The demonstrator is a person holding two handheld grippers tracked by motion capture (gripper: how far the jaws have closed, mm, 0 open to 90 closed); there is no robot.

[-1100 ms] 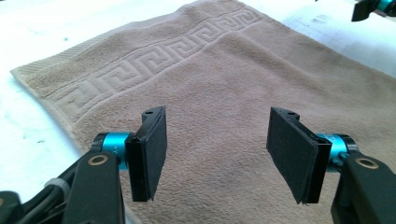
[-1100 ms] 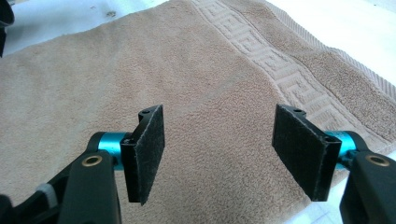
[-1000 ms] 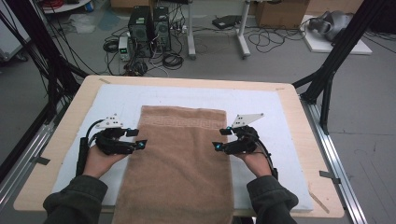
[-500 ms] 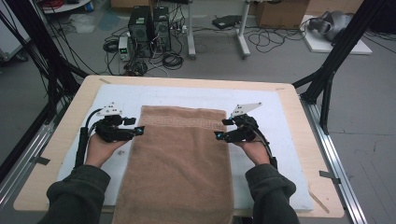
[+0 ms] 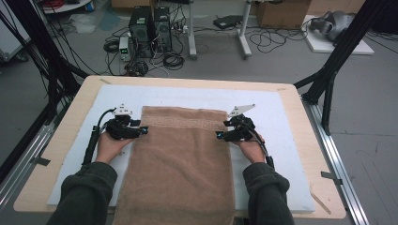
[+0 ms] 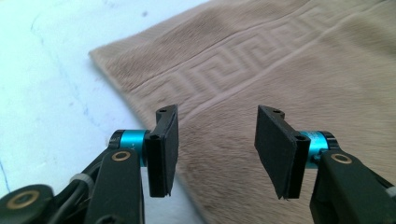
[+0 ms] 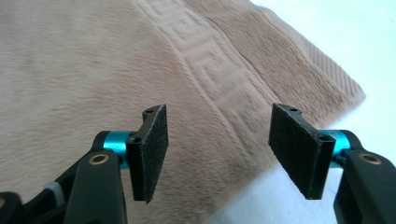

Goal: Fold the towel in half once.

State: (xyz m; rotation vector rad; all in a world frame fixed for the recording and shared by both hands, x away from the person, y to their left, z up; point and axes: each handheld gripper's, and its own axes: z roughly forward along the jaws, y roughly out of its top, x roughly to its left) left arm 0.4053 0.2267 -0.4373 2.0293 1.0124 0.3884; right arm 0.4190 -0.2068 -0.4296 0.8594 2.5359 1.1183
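A brown terry towel (image 5: 180,159) with a woven Greek-key band lies flat on the white foam mat (image 5: 281,122) — its near end draping off the table. The left gripper (image 6: 217,154) and right gripper (image 7: 229,156) straddle opposite side edges, jaws wide. Closing too shallow could pinch only plush pile — the edge would slip free.

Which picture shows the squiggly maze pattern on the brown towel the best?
The left gripper view: the maze pattern runs big and sharp across the towel. The right gripper view shows it close too, but blurrier. In the high view it is just a thin faint band near the towel's far edge.
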